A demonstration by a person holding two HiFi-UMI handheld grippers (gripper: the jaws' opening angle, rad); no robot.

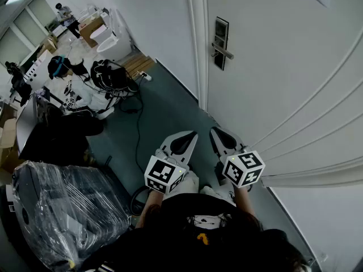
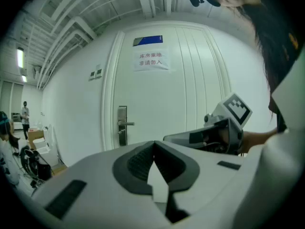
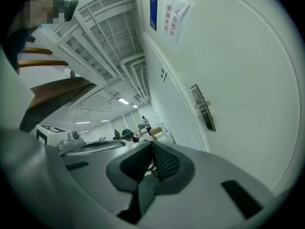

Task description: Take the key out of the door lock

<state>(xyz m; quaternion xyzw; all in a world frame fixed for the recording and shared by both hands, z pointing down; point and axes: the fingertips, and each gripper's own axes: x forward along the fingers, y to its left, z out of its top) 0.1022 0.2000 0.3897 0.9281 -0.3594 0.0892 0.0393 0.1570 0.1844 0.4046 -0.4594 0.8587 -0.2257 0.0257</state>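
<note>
The person is standing back from the door (image 1: 283, 67), holding both tools low in front of the body. The left hand-held gripper (image 1: 191, 135) is showing its jaws pressed together at the tips with nothing between them. The right hand-held gripper (image 1: 215, 131) is doing the same, tips meeting and empty.

The door lock (image 1: 220, 43) is sitting on the door face close to the edge that meets the frame (image 1: 195, 50). Its lever handle (image 1: 224, 52) is lying level and pointing away from that edge. The key itself is proving too small to make out. The left gripper view is hinting at a small stub just under the lever, and that is likely where the key is sitting, poking straight out of the door face.

Both tools are hanging well apart from the lock, which is lying ahead of them and higher up. In the left gripper view the lock is falling left of the jaw line, and in the right gripper view it is falling to the right. So the lock is lying roughly between the two pointing directions.

The right one is sitting on the door side and looks slightly nearer, so it seems the likelier one to reach. Its jaws will need to part first. It will be approaching squarely to the door face and then drawing back along the key's own axis.
</note>
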